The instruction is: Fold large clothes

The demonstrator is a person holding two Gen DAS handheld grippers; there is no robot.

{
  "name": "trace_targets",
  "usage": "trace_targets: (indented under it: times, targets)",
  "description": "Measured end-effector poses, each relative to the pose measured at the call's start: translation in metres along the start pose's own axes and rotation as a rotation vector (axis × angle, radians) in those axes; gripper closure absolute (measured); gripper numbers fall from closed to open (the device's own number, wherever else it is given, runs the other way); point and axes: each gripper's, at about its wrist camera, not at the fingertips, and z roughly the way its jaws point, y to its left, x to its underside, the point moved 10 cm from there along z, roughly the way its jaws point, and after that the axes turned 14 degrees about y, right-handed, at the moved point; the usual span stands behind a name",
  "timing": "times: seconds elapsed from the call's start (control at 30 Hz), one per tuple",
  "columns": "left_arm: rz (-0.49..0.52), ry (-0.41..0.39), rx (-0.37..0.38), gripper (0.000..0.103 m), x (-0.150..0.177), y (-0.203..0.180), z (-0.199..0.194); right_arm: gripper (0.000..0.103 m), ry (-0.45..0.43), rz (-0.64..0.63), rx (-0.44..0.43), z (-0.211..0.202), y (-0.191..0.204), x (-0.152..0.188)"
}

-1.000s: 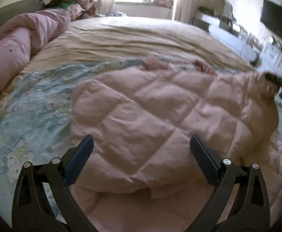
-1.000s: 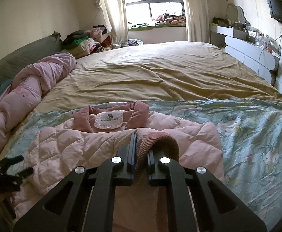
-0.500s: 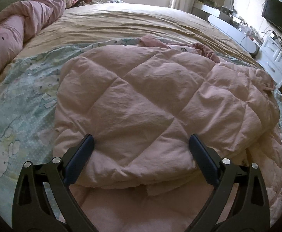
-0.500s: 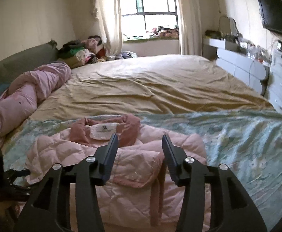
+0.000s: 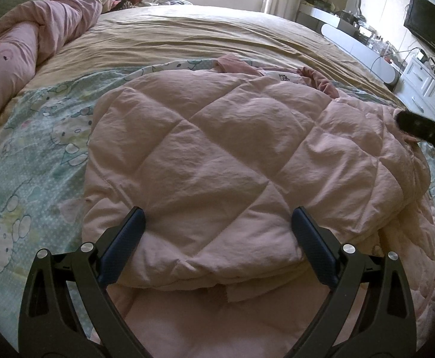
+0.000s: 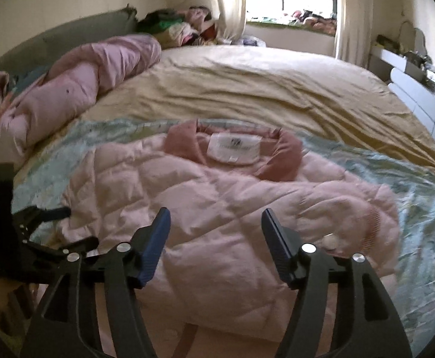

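A pale pink quilted jacket (image 5: pixel 217 155) lies on the bed over a cartoon-print sheet (image 5: pixel 38 149), its sides folded in over the body. Its darker pink collar (image 6: pixel 280 155) with a white label (image 6: pixel 235 146) points away from me. The ribbed cuff (image 6: pixel 372 223) of the right sleeve rests on the folded part. My left gripper (image 5: pixel 217 223) hovers open over the jacket's near fold, nothing between its fingers. My right gripper (image 6: pixel 214 226) is above the jacket's middle, its jaws opening and empty. The left gripper (image 6: pixel 38 226) shows at the left edge of the right wrist view.
A rolled pink duvet (image 6: pixel 77 89) runs along the bed's left side. A beige sheet (image 6: pixel 262 89) covers the far half of the bed. Piled clothes (image 6: pixel 181 26) sit by the window. A white dresser (image 5: pixel 426 89) and a wall television (image 5: pixel 432 26) stand on the right.
My right gripper let go of the ribbed sleeve cuff, opened and shifted left and down; the cuff now lies on the jacket. The left gripper stayed open over the near fold.
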Motion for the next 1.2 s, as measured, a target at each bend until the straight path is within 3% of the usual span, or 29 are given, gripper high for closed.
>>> trace_targets:
  times: [0.57, 0.8, 0.97, 1.2]
  targets:
    - [-0.001, 0.000, -0.001, 0.011, -0.002, -0.002, -0.001, 0.031, 0.154, 0.024, 0.032, 0.069, -0.011, 0.025]
    - [-0.010, -0.003, 0.006, 0.011, -0.003, -0.001, -0.004, 0.028, 0.120, 0.047, 0.013, 0.051, -0.009, 0.024]
    - [-0.015, -0.010, -0.003, 0.011, -0.004, -0.001, -0.010, 0.017, 0.092, 0.086, -0.009, 0.036, -0.013, 0.023]
    - [-0.020, -0.020, -0.013, 0.009, -0.005, -0.002, -0.021, 0.016, 0.065, 0.147, -0.025, 0.019, -0.023, 0.026]
